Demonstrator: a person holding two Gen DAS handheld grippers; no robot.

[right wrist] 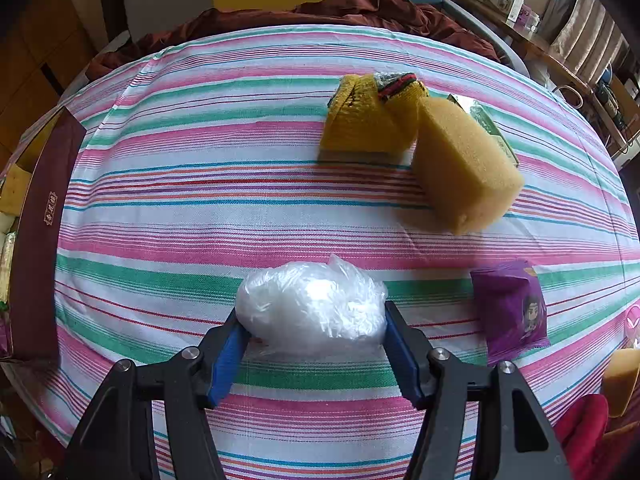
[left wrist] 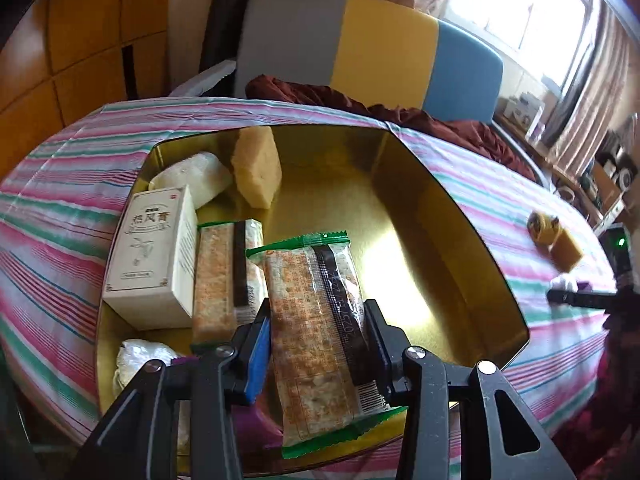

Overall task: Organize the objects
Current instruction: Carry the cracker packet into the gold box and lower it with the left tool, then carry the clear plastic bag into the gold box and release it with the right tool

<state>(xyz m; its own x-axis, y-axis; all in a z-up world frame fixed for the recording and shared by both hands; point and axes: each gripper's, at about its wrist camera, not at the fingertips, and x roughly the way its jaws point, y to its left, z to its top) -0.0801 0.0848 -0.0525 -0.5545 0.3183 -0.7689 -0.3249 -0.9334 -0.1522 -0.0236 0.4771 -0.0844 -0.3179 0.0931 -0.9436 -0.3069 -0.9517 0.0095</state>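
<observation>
- The left hand-held gripper point(left wrist: 318, 334) clamps a green-edged snack packet point(left wrist: 316, 320) above the gold tin point(left wrist: 460, 216).
- The right hand-held gripper point(right wrist: 312, 340) squeezes a clear plastic bag point(right wrist: 310, 304) lying on the striped bench point(right wrist: 200, 208).
- At 1 o'clock beyond the bag sits a yellow sponge point(right wrist: 460, 168).

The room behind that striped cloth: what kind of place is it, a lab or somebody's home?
Most likely a lived-in home, perhaps a bedroom. A striped cloth covers the work surface, a padded grey, yellow and blue headboard stands behind it with a rumpled maroon blanket, and curtains hang by a sunny window.
</observation>
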